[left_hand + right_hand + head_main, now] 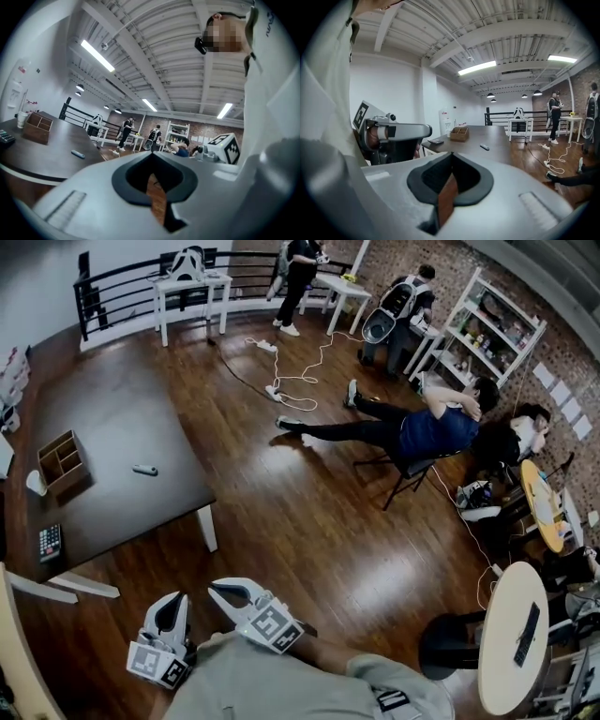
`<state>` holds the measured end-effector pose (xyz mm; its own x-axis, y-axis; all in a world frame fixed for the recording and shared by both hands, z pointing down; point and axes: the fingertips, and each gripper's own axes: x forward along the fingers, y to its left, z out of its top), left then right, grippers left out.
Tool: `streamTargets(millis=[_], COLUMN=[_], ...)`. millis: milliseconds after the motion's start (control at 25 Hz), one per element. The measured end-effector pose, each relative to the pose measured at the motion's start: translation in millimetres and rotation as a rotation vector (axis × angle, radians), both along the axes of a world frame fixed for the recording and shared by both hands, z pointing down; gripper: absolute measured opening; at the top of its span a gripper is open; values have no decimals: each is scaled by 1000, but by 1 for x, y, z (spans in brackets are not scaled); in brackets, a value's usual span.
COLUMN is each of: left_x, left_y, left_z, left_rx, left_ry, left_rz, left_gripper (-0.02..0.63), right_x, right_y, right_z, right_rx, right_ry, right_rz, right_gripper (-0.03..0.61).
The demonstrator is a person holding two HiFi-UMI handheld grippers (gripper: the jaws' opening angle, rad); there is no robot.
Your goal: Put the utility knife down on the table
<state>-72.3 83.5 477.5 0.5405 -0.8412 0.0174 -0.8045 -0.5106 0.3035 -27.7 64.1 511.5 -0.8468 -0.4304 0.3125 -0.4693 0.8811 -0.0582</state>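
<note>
On the dark rectangular table [122, 409] at ten o'clock in the head view, the small grey utility knife [144, 470] lies flat at three o'clock from the open wooden compartment box [61, 458]. It is apart from the box and well in from the table's right edge, with bare top on every side. At six o'clock the left gripper [172, 600] and right gripper [221, 590] hang over open brown plank floor [309, 521], off the table's white-legged near corner [208, 526], each with jaws pressed together and empty.

Table [122, 418] shared by all three views
</note>
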Motion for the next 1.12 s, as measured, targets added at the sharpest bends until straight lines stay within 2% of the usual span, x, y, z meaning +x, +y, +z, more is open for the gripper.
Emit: streamTargets(millis=[240,360,520,640,880,1120], left_x=[90,138,181,213,224,242], left_y=[4,4,10,26,55,76], left_z=[14,18,25,26,28,30], left_rx=[-21,-17,-42,-41,-41,-45], left_ry=[-4,-38,-33,-78,-122,-178], left_rz=[-40,-67,-127,-164,-318,-375], left_gripper=[2,2,2,2,3,2], right_x=[93,140,184,208,227,239], right_y=[-1,-8,-2,12,32,45], right_z=[5,7,3,-3,-11,-19], right_rx=[17,15,20,23,61,73], right_ry=[3,2,-18,-48,-79,-105], right_rz=[-24,-39,-84,-141,-252,-314], right_gripper=[2,2,2,2,2,2])
